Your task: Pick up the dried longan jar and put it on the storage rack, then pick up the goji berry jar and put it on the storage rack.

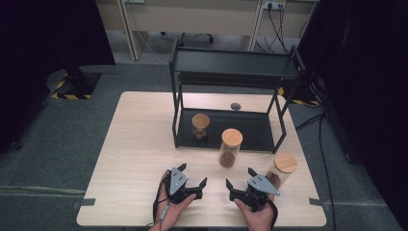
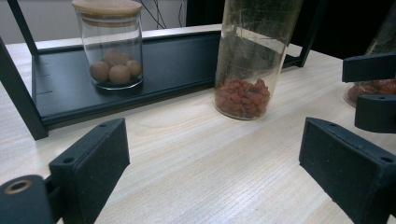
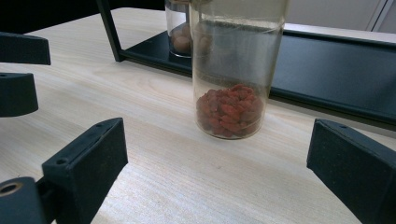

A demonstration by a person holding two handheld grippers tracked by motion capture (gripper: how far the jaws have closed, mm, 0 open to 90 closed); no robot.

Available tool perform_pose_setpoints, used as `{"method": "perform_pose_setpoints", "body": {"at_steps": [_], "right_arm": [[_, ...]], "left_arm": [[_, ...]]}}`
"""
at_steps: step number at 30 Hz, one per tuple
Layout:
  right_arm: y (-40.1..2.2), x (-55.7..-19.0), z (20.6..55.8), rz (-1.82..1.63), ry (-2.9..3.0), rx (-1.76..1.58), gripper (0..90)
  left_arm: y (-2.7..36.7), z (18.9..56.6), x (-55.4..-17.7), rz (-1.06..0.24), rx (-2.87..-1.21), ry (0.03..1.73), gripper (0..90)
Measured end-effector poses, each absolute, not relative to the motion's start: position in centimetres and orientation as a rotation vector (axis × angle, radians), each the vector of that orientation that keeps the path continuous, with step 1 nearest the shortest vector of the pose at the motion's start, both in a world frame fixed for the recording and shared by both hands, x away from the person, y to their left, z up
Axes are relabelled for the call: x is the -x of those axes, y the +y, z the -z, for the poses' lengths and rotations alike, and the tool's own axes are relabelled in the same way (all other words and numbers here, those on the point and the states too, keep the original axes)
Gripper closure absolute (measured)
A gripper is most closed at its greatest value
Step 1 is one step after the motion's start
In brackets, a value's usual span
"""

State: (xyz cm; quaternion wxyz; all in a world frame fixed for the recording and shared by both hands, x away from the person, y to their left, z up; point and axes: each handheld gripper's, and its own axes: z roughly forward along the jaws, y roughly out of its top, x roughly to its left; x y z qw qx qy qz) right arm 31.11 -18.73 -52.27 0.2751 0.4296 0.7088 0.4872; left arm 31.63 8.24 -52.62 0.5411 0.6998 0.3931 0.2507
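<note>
Three glass jars with wooden lids stand here. The jar of brown balls (image 1: 200,126) (image 2: 112,46) (image 3: 179,32) sits on the lower shelf of a black rack (image 1: 231,67). A tall jar of red berries (image 1: 231,147) (image 2: 245,70) (image 3: 233,70) stands on the table just in front of the rack. A third jar (image 1: 284,168) is at the right, close behind my right gripper (image 1: 239,177) (image 3: 215,172). My left gripper (image 1: 194,174) (image 2: 215,177) rests near the front edge. Both grippers are open, hold nothing, and point toward the berry jar.
The light wooden table (image 1: 139,144) has free room on its left half. The rack's lower tray (image 1: 250,130) (image 2: 177,65) holds free space beside the ball jar. A small dark disc (image 1: 235,106) lies on the table behind the rack. Grey floor surrounds the table.
</note>
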Motion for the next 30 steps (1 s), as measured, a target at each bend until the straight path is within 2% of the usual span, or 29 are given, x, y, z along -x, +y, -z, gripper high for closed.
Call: {"method": "perform_pose_setpoints", "body": {"at_steps": [14, 24, 30], "right_arm": [[-18.8, -31.2, 52.2, -1.345, 1.902, -1.173, 5.2], [-18.2, -32.0, 49.3, -1.393, 1.839, -1.121, 5.2], [-16.9, -34.4, 47.3, -1.409, 1.794, -1.093, 5.5]], "left_arm": [[8.2, 52.6, -31.6, -0.600, -1.666, 0.929, 8.2], [8.0, 52.6, -31.6, -0.605, -1.669, 0.924, 8.4], [8.0, 52.6, -31.5, -0.609, -1.668, 0.920, 8.5]]}}
